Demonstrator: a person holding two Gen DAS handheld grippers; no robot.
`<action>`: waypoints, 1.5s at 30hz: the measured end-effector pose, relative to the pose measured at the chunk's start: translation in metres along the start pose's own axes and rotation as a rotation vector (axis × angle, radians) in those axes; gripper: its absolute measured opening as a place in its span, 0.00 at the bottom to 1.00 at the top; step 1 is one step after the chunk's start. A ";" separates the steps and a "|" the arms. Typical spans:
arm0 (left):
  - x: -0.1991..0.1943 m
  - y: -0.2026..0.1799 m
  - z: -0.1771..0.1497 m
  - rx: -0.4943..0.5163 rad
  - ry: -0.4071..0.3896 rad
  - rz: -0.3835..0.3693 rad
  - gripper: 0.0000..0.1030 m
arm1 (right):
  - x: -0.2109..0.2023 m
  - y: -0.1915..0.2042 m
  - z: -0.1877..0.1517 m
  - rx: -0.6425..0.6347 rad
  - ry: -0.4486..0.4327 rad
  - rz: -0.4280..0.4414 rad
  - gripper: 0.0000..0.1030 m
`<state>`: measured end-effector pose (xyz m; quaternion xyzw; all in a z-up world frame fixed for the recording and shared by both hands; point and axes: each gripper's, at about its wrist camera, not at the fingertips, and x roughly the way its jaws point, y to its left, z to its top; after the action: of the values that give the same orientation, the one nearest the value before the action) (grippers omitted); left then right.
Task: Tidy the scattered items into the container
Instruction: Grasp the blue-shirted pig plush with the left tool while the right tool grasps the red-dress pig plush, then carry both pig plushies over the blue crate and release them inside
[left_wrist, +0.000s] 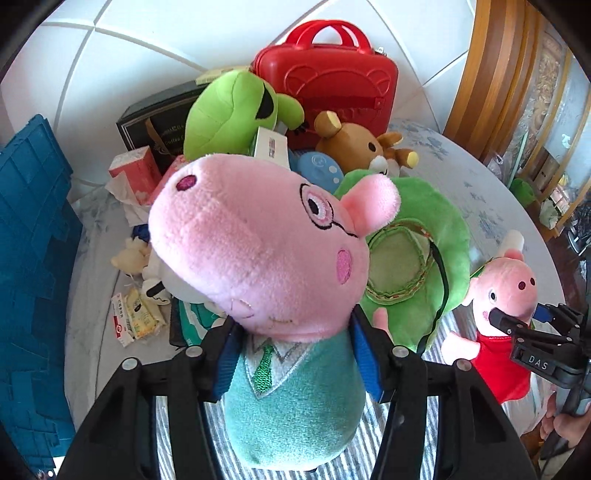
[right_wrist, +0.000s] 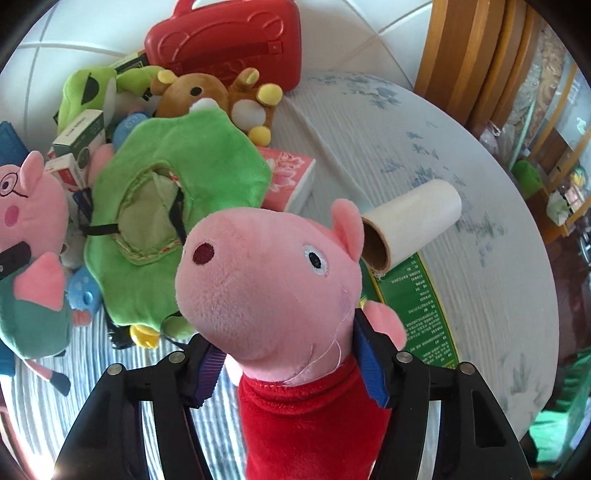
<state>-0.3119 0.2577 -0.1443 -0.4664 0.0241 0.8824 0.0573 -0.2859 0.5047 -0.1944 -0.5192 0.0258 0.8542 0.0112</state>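
A big pink pig plush with glasses and a teal shirt (left_wrist: 258, 240) stands upright between the blue pads of my left gripper (left_wrist: 297, 350), which is shut on its neck. A smaller pink pig plush in a red dress (right_wrist: 266, 280) is pinched at the neck by my right gripper (right_wrist: 291, 365), both blue pads against it. The left wrist view shows that small pig (left_wrist: 506, 284) and the right gripper (left_wrist: 521, 317) at the far right. A blue plastic crate (left_wrist: 29, 240) stands at the left edge of the round table.
Behind the pigs lie a green floppy hat (left_wrist: 413, 251), a green frog plush (left_wrist: 229, 110), a brown bear plush (left_wrist: 354, 144), a red carry case (left_wrist: 332, 74) and a black box (left_wrist: 155, 122). Tissue packs (left_wrist: 133, 173) lie left. A paper roll (right_wrist: 410, 225) rests on a green leaflet (right_wrist: 417, 306).
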 end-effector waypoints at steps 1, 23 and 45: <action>-0.008 0.000 -0.001 0.001 -0.018 -0.001 0.52 | -0.009 0.003 0.000 -0.005 -0.021 0.005 0.60; -0.137 0.035 -0.032 -0.049 -0.248 0.077 0.52 | -0.151 0.098 0.017 -0.222 -0.354 0.178 0.59; -0.265 0.238 -0.044 -0.100 -0.479 0.238 0.52 | -0.254 0.323 0.029 -0.410 -0.559 0.240 0.59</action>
<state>-0.1572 -0.0031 0.0471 -0.2406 0.0209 0.9682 -0.0660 -0.2096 0.1859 0.0545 -0.2505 -0.0891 0.9457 -0.1869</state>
